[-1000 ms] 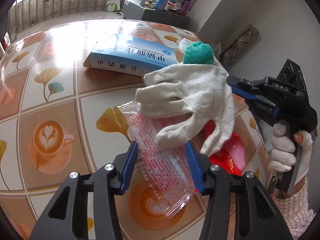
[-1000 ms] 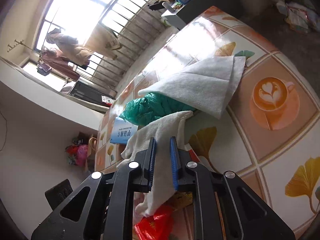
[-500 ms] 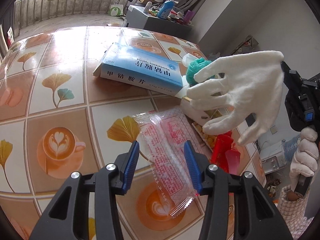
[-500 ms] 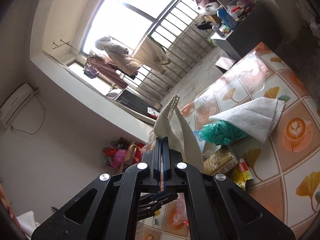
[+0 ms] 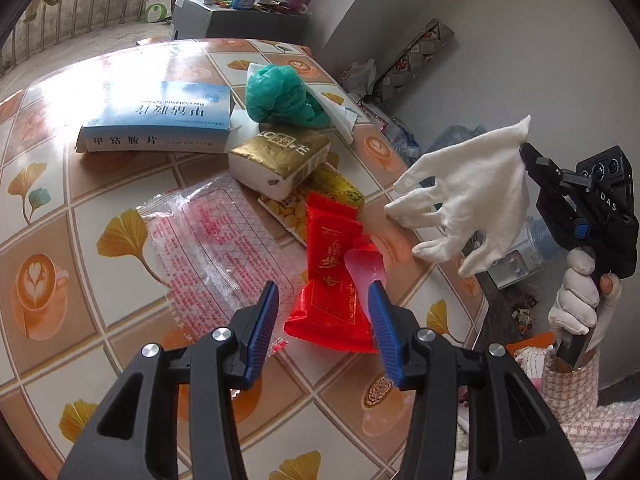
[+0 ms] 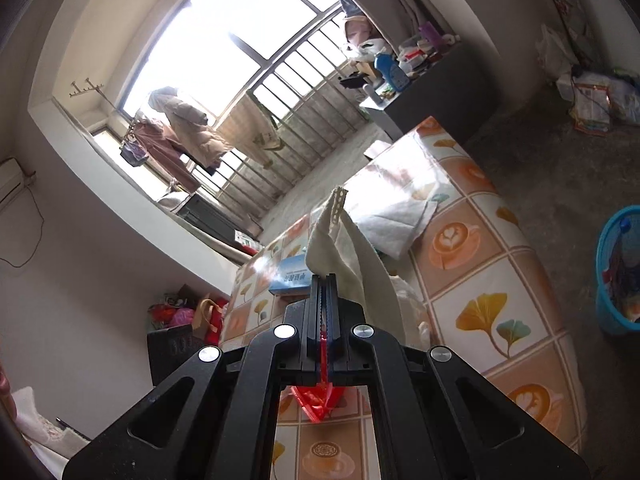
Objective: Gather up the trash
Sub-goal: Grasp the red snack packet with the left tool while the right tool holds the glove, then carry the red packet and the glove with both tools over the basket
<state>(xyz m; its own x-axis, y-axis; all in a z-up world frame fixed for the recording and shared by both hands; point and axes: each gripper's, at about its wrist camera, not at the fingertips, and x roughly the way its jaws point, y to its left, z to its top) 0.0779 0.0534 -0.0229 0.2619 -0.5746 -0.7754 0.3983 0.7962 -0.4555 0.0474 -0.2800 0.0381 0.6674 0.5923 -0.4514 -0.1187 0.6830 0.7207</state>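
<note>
Right now your right tongs (image 5: 525,151) are clamped on the cuff edge of a white cotton glove (image 5: 472,196), which hangs in the air off the near edge of the surface (image 5: 120,332), its fingers drooping toward the pile of trash. In the right wrist view the glove (image 6: 340,248) rises from between the pressed-together pads and drapes down over one side. Your left tongs (image 5: 322,328) stand apart with nothing between the blue pads, hovering above a red foil wrapper (image 5: 328,276) and beside a clear printed plastic bag (image 5: 208,236). Behind those lie a gold-topped packet (image 5: 280,160), a yellow snack wrapper (image 5: 336,192) partly under it, a crumpled green plastic bag (image 5: 280,100) and a blue-and-white medicine box (image 5: 160,116), all resting on the tiled-pattern surface. A blue basket (image 6: 618,272) sits on the floor off the far side of the surface in the right wrist view. Your gloved hand (image 5: 576,296) grips the right handle.
</note>
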